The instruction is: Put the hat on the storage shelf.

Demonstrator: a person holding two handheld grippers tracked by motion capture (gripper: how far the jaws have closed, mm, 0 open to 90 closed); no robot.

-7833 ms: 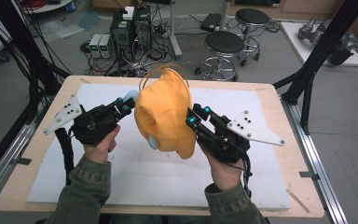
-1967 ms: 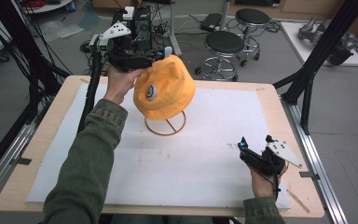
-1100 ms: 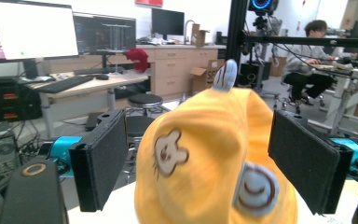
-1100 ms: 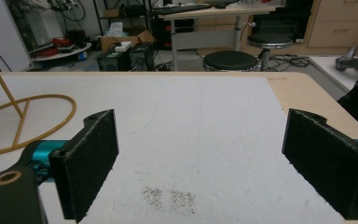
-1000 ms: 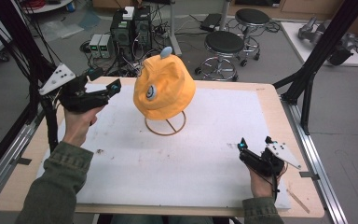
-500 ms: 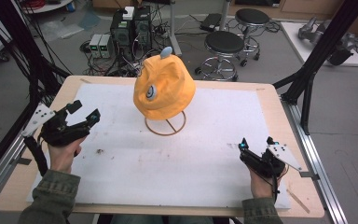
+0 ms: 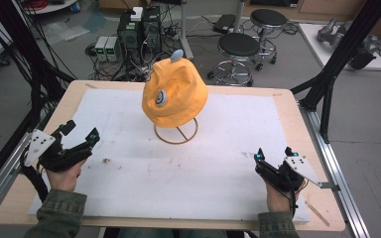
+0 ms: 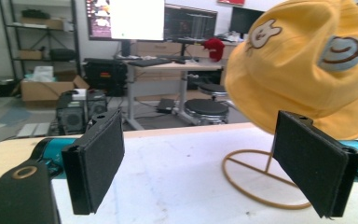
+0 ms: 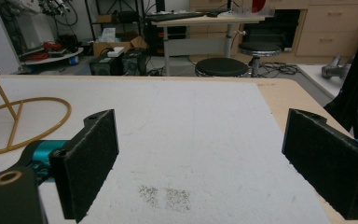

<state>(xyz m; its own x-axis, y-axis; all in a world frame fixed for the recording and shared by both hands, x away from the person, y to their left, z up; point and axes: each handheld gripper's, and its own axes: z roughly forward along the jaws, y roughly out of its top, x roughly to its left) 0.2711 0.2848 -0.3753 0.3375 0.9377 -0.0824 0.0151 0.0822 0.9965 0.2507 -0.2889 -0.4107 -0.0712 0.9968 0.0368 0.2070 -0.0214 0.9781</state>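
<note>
The orange hat [image 7: 174, 94] sat on top of a wire stand [image 7: 176, 133] whose ring base rested on the white mat [image 7: 188, 168], toward the far middle of the table [image 7: 287, 104]. The hat hung clear of the mat, its brim above the ring, with a round grey patch facing the near left and a small grey ear at its crown. In the left gripper view the hat [image 8: 307, 65] filled the upper right, showing a rabbit-face emblem and a spiral patch, with the stand [image 8: 261, 179] beneath it. The left gripper [image 7: 82, 135] was held low over the mat's near-left edge, well apart from the hat, its jaws spread wide and holding nothing. The right gripper [image 7: 273, 153] lay near the near-right corner of the mat, also well apart from the hat, jaws spread wide and empty; its own view showed the ring of the stand [image 9: 23, 123] at the far left. Beyond the table stood two round stools [image 7: 238, 47] and boxes of electronics [image 7: 139, 29] on the floor.
</note>
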